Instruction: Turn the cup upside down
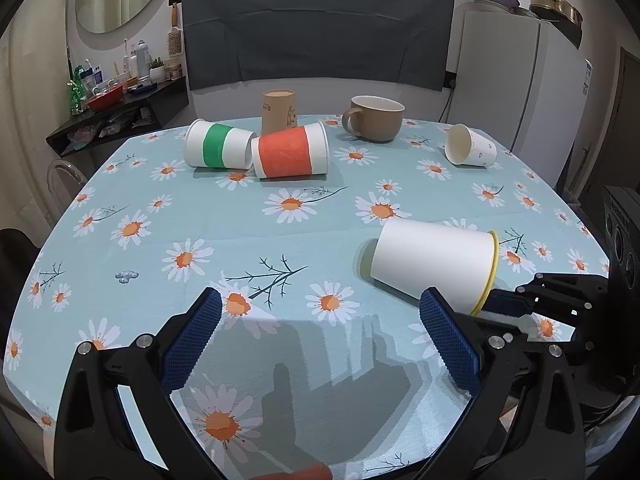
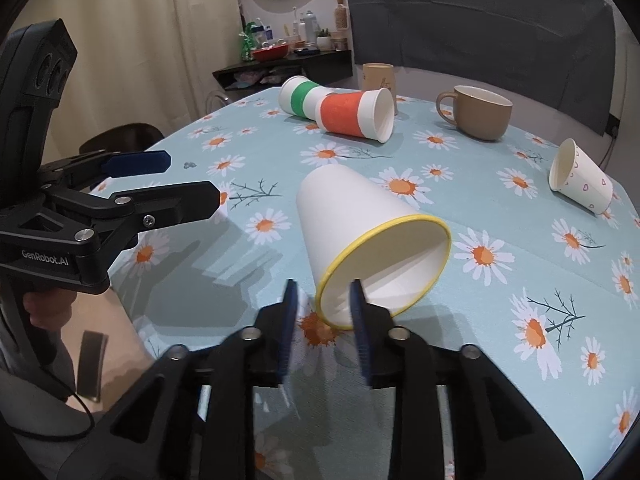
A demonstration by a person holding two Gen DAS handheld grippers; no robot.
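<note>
- The white cup [image 2: 360, 220] with a yellow rim lies on its side on the floral counter [image 2: 500, 208]; its mouth faces you
- Your right claw [image 2: 324, 300] straddles the rim, not yet pinching; your left claw [image 1: 320, 312] is spread wide

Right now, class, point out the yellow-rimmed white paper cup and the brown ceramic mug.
Yellow-rimmed white paper cup [image 2: 352, 216]: right wrist view, on its side wall.
Brown ceramic mug [image 1: 378, 124]: left wrist view, on its outer wall.

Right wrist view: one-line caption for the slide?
Right gripper jaws straddle the yellow rim of a tipped white paper cup on the daisy tablecloth.
</note>
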